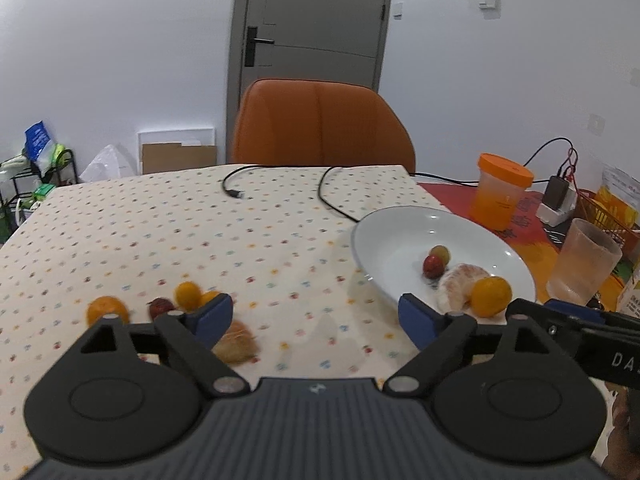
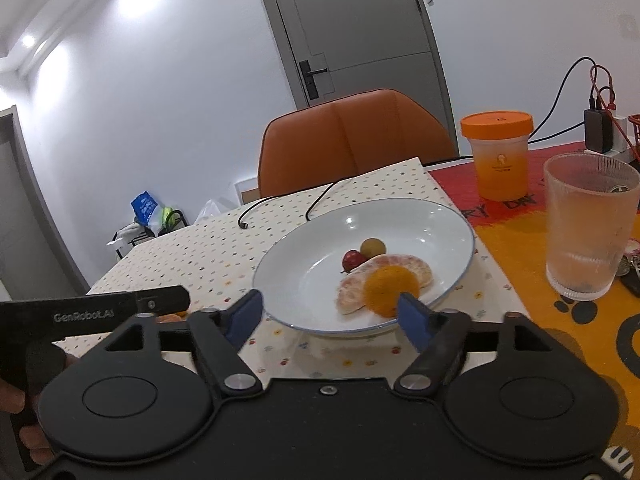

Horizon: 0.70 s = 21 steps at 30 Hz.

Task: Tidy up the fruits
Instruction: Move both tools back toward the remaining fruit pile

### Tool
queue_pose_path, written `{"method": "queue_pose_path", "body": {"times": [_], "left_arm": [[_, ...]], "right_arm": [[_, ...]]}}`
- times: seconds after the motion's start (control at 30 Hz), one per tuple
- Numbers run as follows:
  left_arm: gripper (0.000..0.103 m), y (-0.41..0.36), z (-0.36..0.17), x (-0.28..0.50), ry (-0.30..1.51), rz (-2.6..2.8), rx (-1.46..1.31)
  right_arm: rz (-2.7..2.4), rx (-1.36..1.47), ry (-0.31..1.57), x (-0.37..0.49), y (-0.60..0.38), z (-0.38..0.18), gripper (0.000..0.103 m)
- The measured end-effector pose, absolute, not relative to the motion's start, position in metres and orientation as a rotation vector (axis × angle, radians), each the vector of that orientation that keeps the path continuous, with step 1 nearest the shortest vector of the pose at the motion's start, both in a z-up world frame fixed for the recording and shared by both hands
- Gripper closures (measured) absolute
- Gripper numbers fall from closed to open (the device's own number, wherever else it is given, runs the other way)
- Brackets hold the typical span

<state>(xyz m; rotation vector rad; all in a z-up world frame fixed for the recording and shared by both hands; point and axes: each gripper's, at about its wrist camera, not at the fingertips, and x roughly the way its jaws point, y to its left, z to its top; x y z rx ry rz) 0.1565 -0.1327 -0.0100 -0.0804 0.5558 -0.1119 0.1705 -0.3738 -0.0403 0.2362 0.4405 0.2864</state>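
Clearly the left gripper (image 1: 316, 318), spread empty, is nearer the loose fruits (image 1: 188, 294) at lower left; the right gripper (image 2: 332, 314), also spread, faces the plate (image 2: 440, 220).

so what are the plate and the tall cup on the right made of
Plate: looks like glazed white ceramic, glossy with light glints and a thin blue rim line. Cup: ribbed, frosted and see-through, so glass or clear plastic; cannot tell which.

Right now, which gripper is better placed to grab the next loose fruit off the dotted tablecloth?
Left. The open left gripper hovers beside the loose small orange fruit; the open right gripper faces the white plate.
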Motion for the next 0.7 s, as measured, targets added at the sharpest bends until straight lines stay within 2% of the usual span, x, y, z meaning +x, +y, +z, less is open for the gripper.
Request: {"method": "queue_pose_path", "body": {"times": [0.2,0.37,0.7], "left_arm": [[0.008,-0.106,-0.014,0.140,0.554,-0.082,-0.103],[0.007,-0.082,-0.018,0.132,0.565,-0.058,-0.125],[0.007,-0.050,-0.015,0.112,0.549,-0.046,-0.138]], "right_arm": [[0.286,0.208,0.455,0.168,-0.356,-0.039,0.014],[0.283,0.199,0.447,0.162,-0.341,-0.036,0.007],[0.314,0.166,0.467,0.159,-0.313,-0.034,0.006]]}}
